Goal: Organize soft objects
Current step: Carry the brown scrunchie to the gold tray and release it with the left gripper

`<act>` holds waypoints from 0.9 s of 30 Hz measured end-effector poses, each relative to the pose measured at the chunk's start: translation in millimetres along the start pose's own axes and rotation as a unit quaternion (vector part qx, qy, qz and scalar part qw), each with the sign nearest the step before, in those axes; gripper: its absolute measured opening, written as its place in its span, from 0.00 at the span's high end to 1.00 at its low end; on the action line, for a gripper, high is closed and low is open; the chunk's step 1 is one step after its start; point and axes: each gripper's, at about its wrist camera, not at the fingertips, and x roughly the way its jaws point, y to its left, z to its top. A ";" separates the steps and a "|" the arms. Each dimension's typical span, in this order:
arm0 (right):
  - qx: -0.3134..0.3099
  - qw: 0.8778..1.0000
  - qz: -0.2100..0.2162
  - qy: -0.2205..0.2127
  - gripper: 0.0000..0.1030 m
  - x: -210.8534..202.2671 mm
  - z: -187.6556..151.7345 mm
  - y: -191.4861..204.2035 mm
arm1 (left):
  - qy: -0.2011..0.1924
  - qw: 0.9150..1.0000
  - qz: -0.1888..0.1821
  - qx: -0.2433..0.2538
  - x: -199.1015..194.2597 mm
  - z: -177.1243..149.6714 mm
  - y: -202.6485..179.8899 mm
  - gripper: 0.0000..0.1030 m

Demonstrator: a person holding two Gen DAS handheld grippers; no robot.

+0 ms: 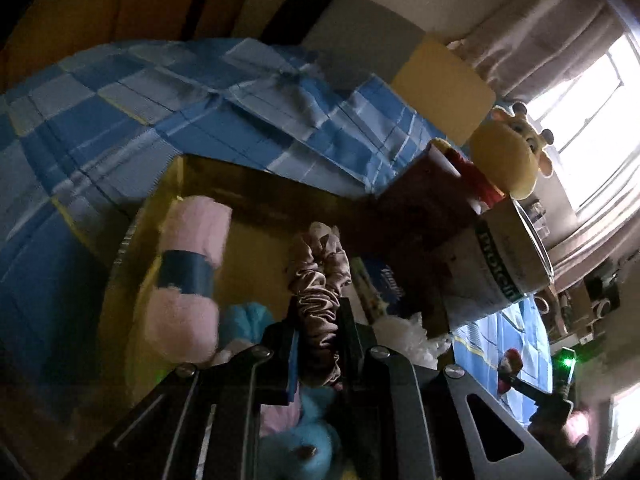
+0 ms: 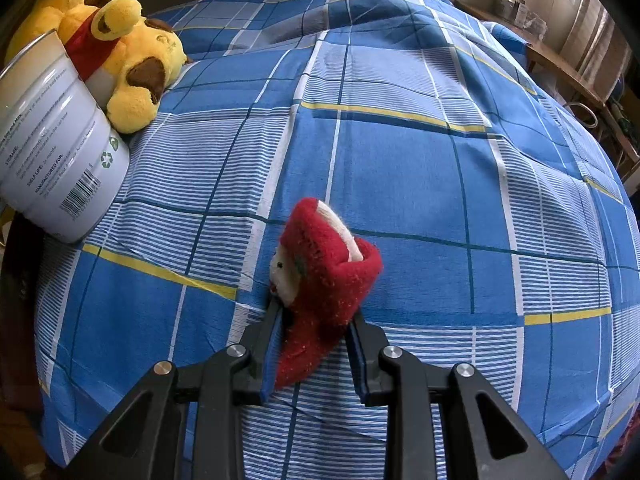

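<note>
My left gripper (image 1: 320,312) is shut on a brown satin scrunchie (image 1: 320,276) and holds it above an open yellow box (image 1: 256,188). Inside the box lie a pink rolled towel with a blue band (image 1: 192,240), a blue plush (image 1: 304,444) and something white (image 1: 404,332). My right gripper (image 2: 316,312) rests low on the blue checked bedsheet (image 2: 420,160), shut on a small red hooded plush doll (image 2: 328,264). That red doll (image 1: 508,364) also shows at the right edge of the left wrist view.
A white tin can (image 2: 60,140) stands at the left of the bed, with a yellow plush bear in a red shirt (image 2: 132,60) leaning behind it. The same tin (image 1: 504,256) stands beside the box. A wooden table (image 2: 568,72) and a curtained window lie beyond the bed.
</note>
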 end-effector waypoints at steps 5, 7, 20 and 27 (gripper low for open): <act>0.001 1.000 0.001 0.000 0.73 0.1 0.2 -0.2 | 0.023 0.999 0.026 0.009 33.5 5.3 -5.8 0.73; 0.001 1.000 0.001 0.000 0.73 0.4 0.2 0.1 | 0.032 0.999 0.041 0.012 41.2 4.9 -3.5 0.62; 0.005 1.000 0.002 0.000 0.73 1.0 -1.4 -1.7 | -0.001 0.991 0.099 0.087 13.1 -13.3 -13.8 0.31; 0.008 1.000 -0.001 0.001 0.73 0.2 -1.6 -2.4 | -0.026 0.984 0.112 0.136 -6.0 -25.9 -29.8 0.27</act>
